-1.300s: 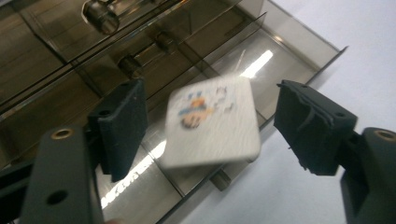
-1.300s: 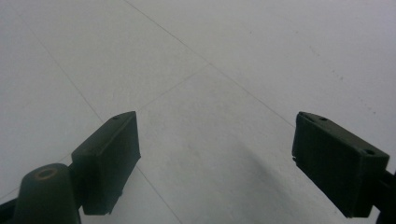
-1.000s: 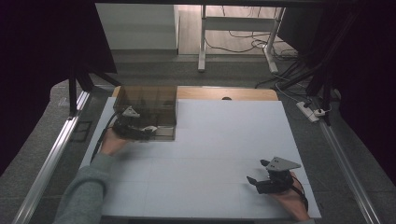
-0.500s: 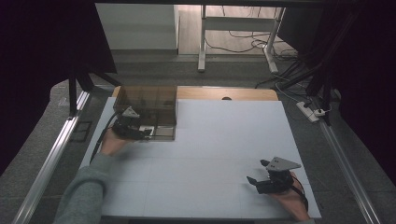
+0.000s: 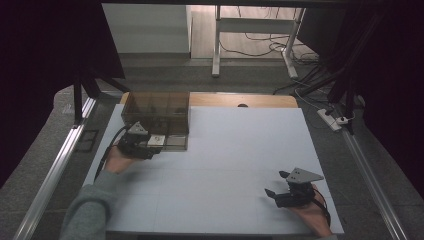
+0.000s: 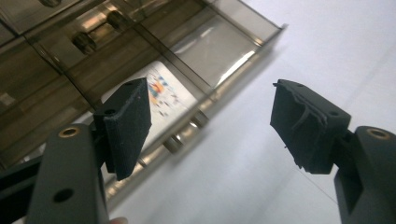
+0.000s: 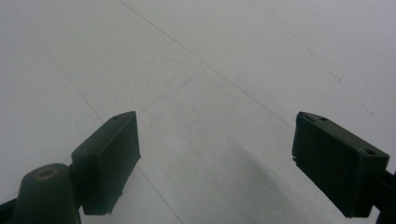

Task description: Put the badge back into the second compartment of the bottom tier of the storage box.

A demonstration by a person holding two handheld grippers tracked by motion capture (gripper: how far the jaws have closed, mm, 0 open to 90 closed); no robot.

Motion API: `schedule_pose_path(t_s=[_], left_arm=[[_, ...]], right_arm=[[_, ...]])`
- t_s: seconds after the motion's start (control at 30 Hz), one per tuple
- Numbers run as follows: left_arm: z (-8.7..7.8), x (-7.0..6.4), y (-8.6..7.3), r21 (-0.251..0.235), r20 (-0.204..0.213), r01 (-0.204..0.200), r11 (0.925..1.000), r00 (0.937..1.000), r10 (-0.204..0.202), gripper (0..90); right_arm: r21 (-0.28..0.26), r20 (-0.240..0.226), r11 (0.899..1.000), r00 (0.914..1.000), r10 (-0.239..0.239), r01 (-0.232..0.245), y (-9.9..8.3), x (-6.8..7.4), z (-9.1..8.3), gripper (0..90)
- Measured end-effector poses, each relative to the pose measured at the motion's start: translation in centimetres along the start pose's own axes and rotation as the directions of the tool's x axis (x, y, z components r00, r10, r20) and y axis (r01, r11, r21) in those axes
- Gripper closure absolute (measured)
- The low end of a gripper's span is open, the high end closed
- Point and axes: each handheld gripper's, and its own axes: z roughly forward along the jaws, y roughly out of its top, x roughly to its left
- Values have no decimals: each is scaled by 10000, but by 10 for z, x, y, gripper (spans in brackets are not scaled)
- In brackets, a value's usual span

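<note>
White tabletop (image 5: 235,150) spreads under us, with a smoky transparent plastic drawer organiser (image 5: 156,116) at its far left corner. We hold our left gripper (image 6: 210,116) just beside the organiser's front edge, jaws spread wide and empty; a white printed card (image 6: 161,100) lies in the drawer compartment beyond them. Our right gripper (image 7: 215,163) rests near the table's near right edge, well apart, jaws also released.
</note>
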Motion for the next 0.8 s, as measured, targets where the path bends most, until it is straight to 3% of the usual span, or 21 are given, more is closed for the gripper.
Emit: schedule_pose_path(t_s=[0.17, 0.6, 0.8], left_arm=[[-17, -14, -11, -259, 20, -268, 9993, 9996, 269, 285], [-47, -37, -50, -1228, 217, 241, 9921, 9995, -216, 277], [-54, -50, -62, -1339, 435, 233, 9907, 9989, -177, 271]], right_arm=[[-50, 15, 10000, 10000, 1, -1, 0, 0, -2, 152], [-31, -1, 10000, 10000, -83, 83, 2, 0, 0, 152], [19, -1, 10000, 10000, -74, 74, 1, 0, 0, 152]])
